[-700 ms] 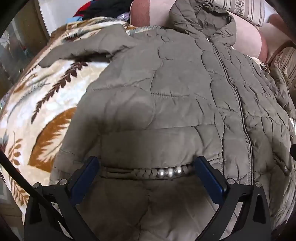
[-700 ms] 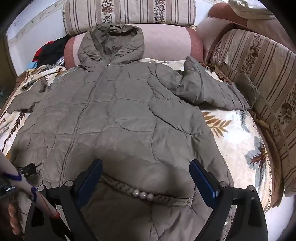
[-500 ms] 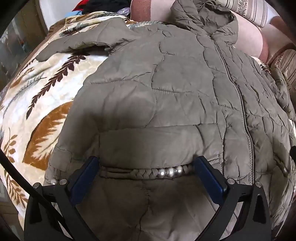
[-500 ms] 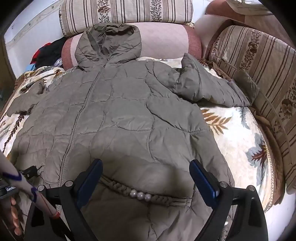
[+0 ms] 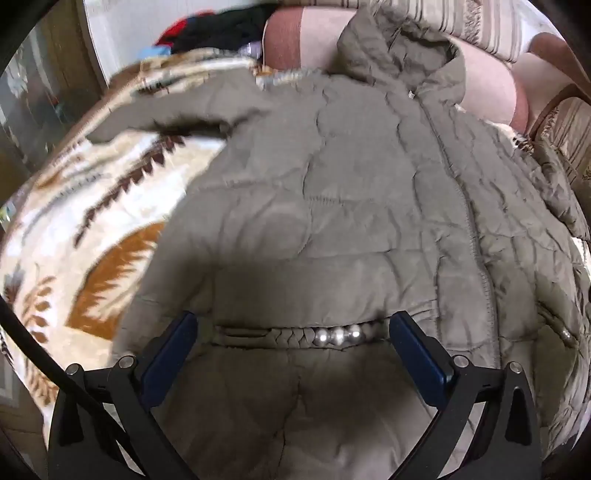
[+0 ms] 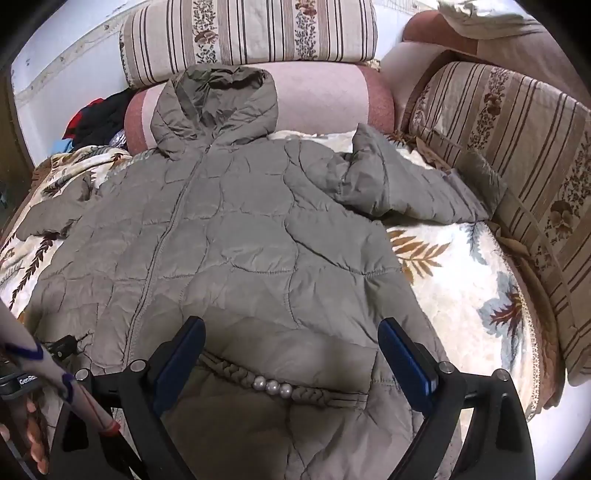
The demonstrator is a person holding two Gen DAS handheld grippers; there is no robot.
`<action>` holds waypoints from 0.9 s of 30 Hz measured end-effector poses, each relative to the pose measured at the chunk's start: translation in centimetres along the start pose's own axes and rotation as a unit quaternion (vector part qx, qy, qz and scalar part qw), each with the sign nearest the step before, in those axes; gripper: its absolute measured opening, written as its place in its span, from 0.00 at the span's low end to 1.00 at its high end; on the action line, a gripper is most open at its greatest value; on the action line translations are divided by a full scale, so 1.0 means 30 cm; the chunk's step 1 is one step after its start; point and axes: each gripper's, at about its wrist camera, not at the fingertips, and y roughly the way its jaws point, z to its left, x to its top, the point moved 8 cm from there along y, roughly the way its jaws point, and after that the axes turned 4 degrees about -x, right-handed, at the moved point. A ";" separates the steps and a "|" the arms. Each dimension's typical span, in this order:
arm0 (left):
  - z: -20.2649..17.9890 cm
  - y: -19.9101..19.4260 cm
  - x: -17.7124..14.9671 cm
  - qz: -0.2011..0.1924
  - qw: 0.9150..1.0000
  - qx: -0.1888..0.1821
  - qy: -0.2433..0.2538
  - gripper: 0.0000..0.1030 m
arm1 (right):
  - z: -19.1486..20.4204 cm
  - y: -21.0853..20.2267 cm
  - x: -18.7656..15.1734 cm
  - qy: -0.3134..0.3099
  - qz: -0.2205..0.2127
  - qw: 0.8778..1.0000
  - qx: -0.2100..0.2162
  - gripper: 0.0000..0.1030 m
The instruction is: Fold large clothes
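Observation:
An olive quilted hooded jacket [image 5: 351,206] [image 6: 236,240] lies spread front-up on a leaf-patterned blanket [image 5: 85,229], zipper closed, hood [image 6: 218,107] resting against a pink bolster. One sleeve [image 6: 410,188] stretches right, the other sleeve [image 5: 162,114] left. My left gripper [image 5: 291,332] hangs open above the left pocket's braided trim with three pearls [image 5: 336,335]. My right gripper [image 6: 291,339] hangs open above the right pocket's pearl trim [image 6: 272,387]. Nothing is between either pair of blue fingers.
A pink bolster [image 6: 332,96] and striped floral cushions [image 6: 251,33] [image 6: 517,147] ring the bed at the back and right. A pile of dark and red clothes [image 6: 96,118] sits at the back left. A person's hand [image 6: 29,417] holds the left gripper's handle.
Both views have shifted slightly over the jacket, with the left view now blurred by motion. Both grippers stay open over the pocket trims; the jacket has not moved.

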 end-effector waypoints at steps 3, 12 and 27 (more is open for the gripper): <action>-0.001 -0.105 0.049 -0.043 0.999 -0.004 0.000 1.00 | 0.009 -0.029 0.011 0.000 -0.007 1.000 0.005 0.94; 0.013 -0.484 0.121 -0.201 0.979 0.027 0.007 1.00 | 0.013 -0.166 0.022 0.006 -0.051 0.999 0.009 0.94; 0.043 -0.652 0.131 -0.294 0.955 0.038 0.013 1.00 | -0.069 -0.350 0.062 0.022 -0.183 0.982 -0.046 1.00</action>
